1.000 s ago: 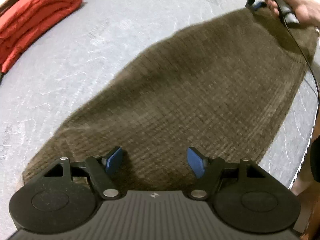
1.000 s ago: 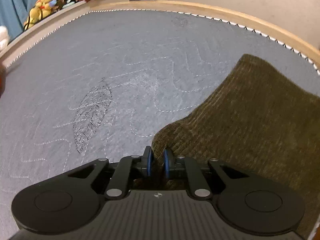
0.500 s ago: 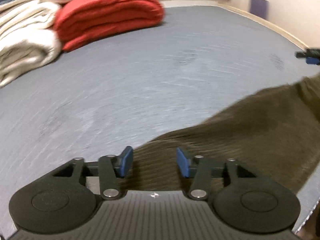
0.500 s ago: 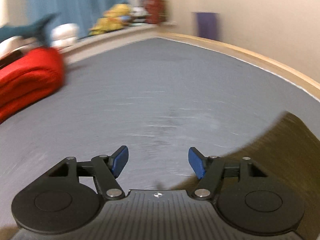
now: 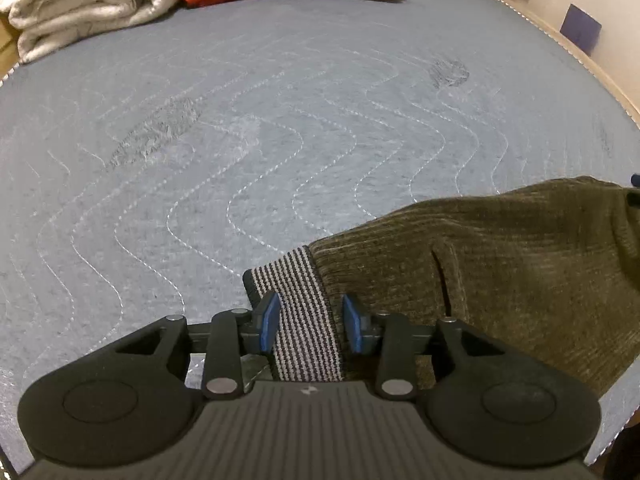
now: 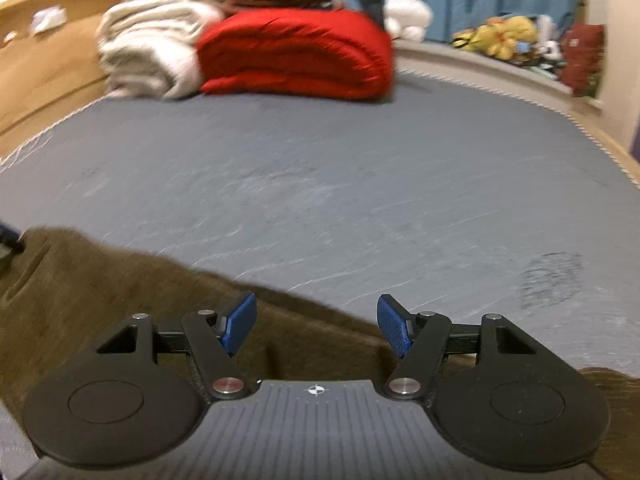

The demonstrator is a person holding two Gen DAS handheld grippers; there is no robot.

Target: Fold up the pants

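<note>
Olive-brown corduroy pants [image 5: 500, 264] lie on a grey quilted bed [image 5: 280, 120], at its near right side in the left wrist view. The left gripper [image 5: 310, 322] straddles the striped waistband [image 5: 296, 312]; its blue pads have just been closing and stand near the band's edges, not clearly pressing it. The right gripper [image 6: 316, 326] hovers over the pants' far edge with pads wide apart, nothing between them. A red blanket [image 6: 296, 56] and a cream blanket [image 6: 148, 48] sit folded at the bed's far end.
</note>
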